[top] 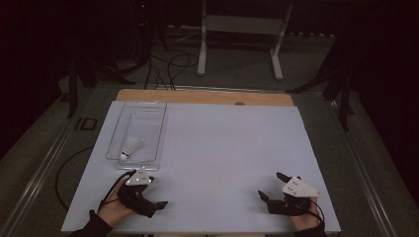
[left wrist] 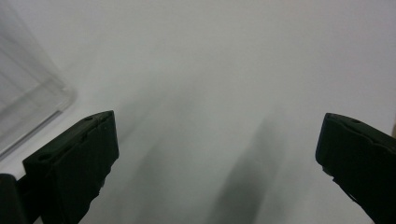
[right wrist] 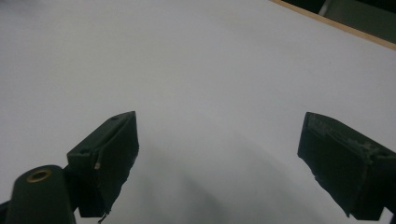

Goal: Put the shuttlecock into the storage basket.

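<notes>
Jaws wide apart on left hand-held gripper (top: 150, 195) and right hand-held gripper (top: 271, 186); both empty above white table (top: 227, 148).

Your high view is dim, dark past the white table sheet (top: 222, 148). Left gripper (left wrist: 217, 154) view is soft, smeared shadows ahead of its jaws. Right gripper (right wrist: 217, 154) view is brighter and sharper.

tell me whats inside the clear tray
A single white shuttlecock lies inside the clear tray, near its front end, closest to the left gripper. The rest of the tray's floor looks bare; nothing covers it, and its transparent walls hide nothing.
</notes>
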Tool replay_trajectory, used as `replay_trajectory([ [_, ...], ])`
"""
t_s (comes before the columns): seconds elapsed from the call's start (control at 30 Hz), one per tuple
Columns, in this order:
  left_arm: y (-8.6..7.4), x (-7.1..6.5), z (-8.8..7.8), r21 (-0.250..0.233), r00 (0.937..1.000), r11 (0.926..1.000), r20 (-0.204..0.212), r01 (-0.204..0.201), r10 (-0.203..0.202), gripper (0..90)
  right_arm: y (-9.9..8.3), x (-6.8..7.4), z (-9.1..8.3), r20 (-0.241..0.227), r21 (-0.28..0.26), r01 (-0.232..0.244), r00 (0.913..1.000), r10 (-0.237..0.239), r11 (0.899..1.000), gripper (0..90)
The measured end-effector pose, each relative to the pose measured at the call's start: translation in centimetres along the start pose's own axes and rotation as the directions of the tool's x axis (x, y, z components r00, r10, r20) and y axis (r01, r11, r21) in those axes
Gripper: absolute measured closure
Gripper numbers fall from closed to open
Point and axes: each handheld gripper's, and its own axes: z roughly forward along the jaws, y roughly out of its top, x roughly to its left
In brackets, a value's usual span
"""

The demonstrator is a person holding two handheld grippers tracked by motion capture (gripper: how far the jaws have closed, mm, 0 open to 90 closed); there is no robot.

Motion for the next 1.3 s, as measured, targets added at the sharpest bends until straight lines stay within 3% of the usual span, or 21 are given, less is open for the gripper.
replay_trajectory([
  [0.27,-0.16,-0.17,-0.34,-0.032,0.9987,0.9994,-0.048,0.016,-0.017,0.1,-0.02,0.0,0.05,-0.001,0.004,0.002,1.0,-0.002,1.0,12.1],
  [0.37,-0.2,-0.24,-0.45,-0.061,0.9971,0.9972,-0.059,0.043,-0.047,0.1,-0.02,0.0,0.05,-0.001,0.006,0.001,1.0,-0.001,1.0,12.2],
  [0.6,-0.43,-0.41,-0.07,-0.079,0.9926,0.9958,-0.108,0.046,-0.054,0.1,-0.03,-0.02,0.04,-0.003,0.007,0.001,1.0,-0.001,1.0,12.2],
  [1.0,-0.67,-0.37,0.34,-0.063,0.9926,0.9973,-0.113,0.037,-0.044,0.2,0.0,0.01,-0.04,-0.003,0.001,0.0,1.0,0.0,1.0,12.2],
  [1.3,-0.72,-0.49,0.34,-0.079,0.9932,0.9964,-0.11,0.03,-0.039,0.1,-0.04,-0.04,-0.05,-0.007,0.004,-0.006,1.0,0.006,1.0,12.2],
])
